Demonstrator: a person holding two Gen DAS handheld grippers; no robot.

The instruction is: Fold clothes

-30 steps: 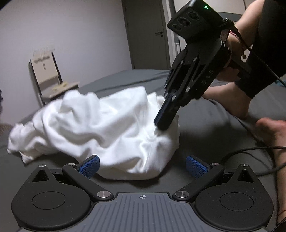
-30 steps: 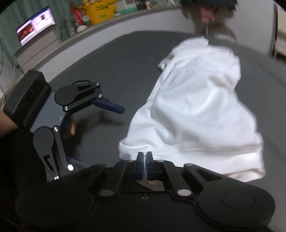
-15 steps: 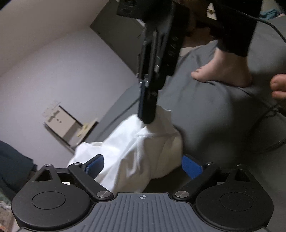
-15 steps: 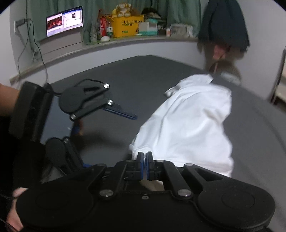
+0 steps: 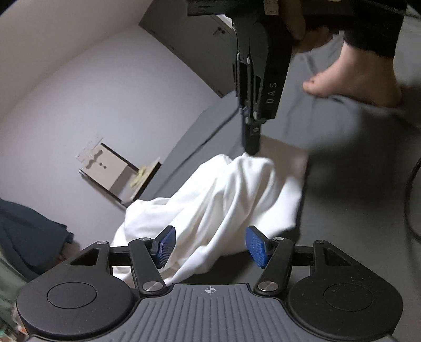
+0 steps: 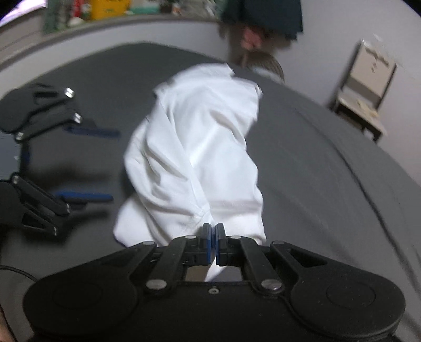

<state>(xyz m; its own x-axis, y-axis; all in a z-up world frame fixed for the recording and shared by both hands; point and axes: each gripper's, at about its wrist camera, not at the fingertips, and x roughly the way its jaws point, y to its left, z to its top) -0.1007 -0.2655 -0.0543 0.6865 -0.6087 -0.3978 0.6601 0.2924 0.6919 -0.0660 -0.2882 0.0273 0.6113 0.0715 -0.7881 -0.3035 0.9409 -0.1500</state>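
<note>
White garment (image 6: 200, 147) lifted off the bed (image 6: 315, 163).
Right hand-held gripper (image 6: 213, 243) clenched on its hem; left hand-held gripper (image 5: 209, 246) released, at nine o'clock.

— What is seen beyond the bed's (image 6: 329, 168) far edge?
— A small pale chair (image 6: 368, 86) is set against the wall, and a dark garment (image 6: 263, 13) is hung nearby.
— And elsewhere?
— A bare foot (image 5: 355, 81) is planted on the grey sheet; a black cable (image 5: 410, 200) is curved along the bed's right edge; blurred clutter is lined on a ledge (image 6: 105, 15).
</note>
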